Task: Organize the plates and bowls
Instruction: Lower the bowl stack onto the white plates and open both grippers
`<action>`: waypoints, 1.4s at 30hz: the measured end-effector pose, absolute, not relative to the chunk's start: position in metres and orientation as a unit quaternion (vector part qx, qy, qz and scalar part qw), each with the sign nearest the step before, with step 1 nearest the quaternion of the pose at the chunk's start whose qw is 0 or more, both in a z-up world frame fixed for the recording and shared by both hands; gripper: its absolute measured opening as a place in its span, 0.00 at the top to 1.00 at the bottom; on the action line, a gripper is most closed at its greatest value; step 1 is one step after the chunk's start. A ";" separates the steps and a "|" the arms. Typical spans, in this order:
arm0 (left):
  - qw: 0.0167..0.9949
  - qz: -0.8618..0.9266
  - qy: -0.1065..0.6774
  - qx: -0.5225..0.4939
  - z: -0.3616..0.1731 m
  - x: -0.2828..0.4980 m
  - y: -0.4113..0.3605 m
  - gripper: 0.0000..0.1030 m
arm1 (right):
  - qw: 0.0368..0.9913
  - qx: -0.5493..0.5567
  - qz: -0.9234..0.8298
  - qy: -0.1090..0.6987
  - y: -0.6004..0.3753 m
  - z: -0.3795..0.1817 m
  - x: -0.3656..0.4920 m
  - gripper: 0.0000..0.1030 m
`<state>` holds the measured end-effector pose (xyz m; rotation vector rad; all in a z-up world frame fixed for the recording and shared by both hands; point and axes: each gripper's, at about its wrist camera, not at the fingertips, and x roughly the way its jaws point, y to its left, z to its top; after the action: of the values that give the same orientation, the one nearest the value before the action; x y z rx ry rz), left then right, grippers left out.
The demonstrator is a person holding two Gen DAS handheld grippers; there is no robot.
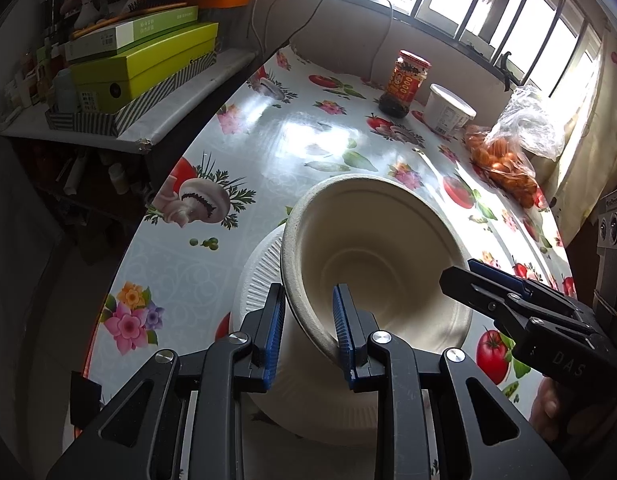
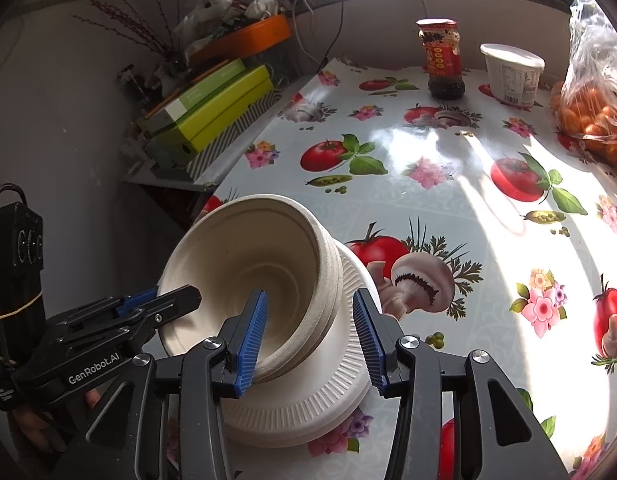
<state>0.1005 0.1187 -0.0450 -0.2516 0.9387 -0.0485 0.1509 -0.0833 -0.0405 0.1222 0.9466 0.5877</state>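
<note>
A stack of several beige paper bowls rests, leaning, on a pile of white ribbed plates on the patterned tablecloth. My left gripper is shut on the near-left wall of the bowl stack, one pad inside and one outside. My right gripper straddles the right wall of the same stack. Its left pad is inside the bowl and its right pad stands clear of the outer wall, so it is open.
At the far end of the table stand a red-labelled sauce jar, a white tub and a plastic bag of oranges. A side shelf with green boxes borders the table's left edge.
</note>
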 end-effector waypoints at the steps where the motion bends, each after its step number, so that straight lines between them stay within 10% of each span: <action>1: 0.884 -0.023 0.451 -0.120 -0.045 0.100 0.119 0.75 | 0.848 0.058 0.279 0.448 -0.084 -0.040 0.150 0.55; 10: 0.887 -0.021 0.445 -0.118 -0.045 0.097 0.118 0.74 | 0.851 0.058 0.279 0.441 -0.085 -0.038 0.144 0.52; 13: 0.889 -0.019 0.440 -0.123 -0.044 0.096 0.120 0.47 | 0.852 0.058 0.279 0.440 -0.086 -0.038 0.143 0.50; 42: 0.910 0.002 0.404 -0.090 -0.028 0.038 0.106 0.46 | 0.869 0.054 0.275 0.407 -0.104 -0.024 0.089 0.49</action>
<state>0.0380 0.1062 -0.0282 -0.1855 0.8334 0.0043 0.0894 -0.1043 -0.0244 0.1138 0.8514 0.5760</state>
